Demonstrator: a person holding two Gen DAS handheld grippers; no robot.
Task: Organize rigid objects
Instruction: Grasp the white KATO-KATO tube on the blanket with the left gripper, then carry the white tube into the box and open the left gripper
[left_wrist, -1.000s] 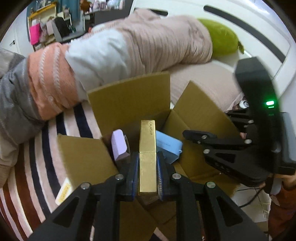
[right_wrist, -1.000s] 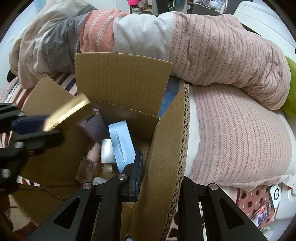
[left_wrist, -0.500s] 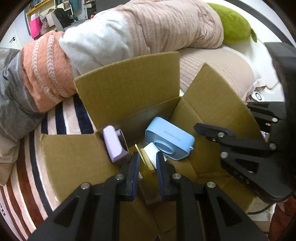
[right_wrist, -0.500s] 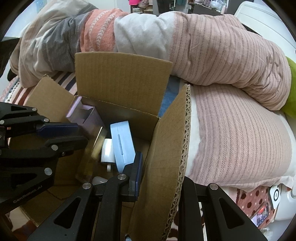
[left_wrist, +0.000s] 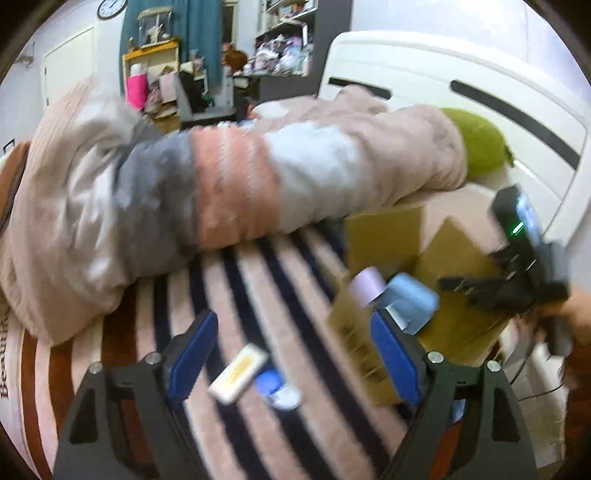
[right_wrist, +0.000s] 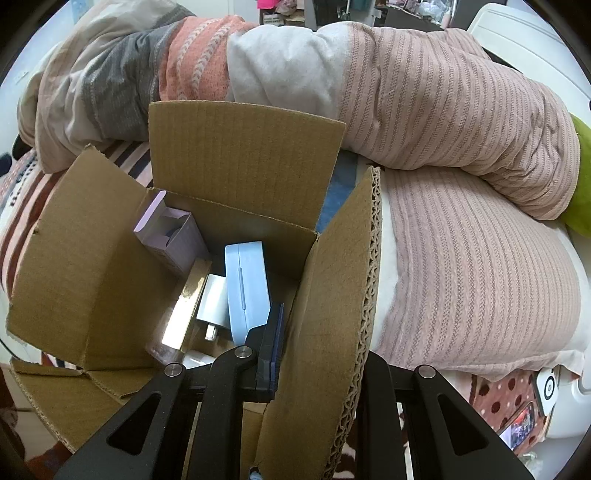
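Behind the cardboard box (right_wrist: 240, 155) a rolled blanket (right_wrist: 424, 92) w/ grey, salmon, white & pink bands lies across the bed, blocking the far side; a green cushion (left_wrist: 480, 144) sits at its right end. We see the box on a striped bedspread (left_wrist: 258, 295), flaps up.

Right wrist view looks straight into the box: a lilac carton (right_wrist: 170, 236) standing open-topped at the back left, a light blue case (right_wrist: 247, 288) on edge in the middle, a white charger plug (right_wrist: 214, 302) beside it, and the gold box (right_wrist: 188, 306) leaning tilted, its shiny face catching light, touching the plug. Sth clear lies under it, too hidden to name. Our right gripper (right_wrist: 317, 362) straddles the box's right flap, fingers (right_wrist: 271, 343) pinched on the cardboard wall.

Left wrist view, blurred, shows what the other can't: a small white-and-yellow packet (left_wrist: 238, 373) & a blue-white item (left_wrist: 279, 391) lying on the bedspread outside the box, left of it. Our left gripper (left_wrist: 291, 354) hangs over them, blue-padded fingers spread wide, nothing between. That view also catches the right gripper's body w/ a green LED, plus cluttered shelves (left_wrist: 280, 44) far back.
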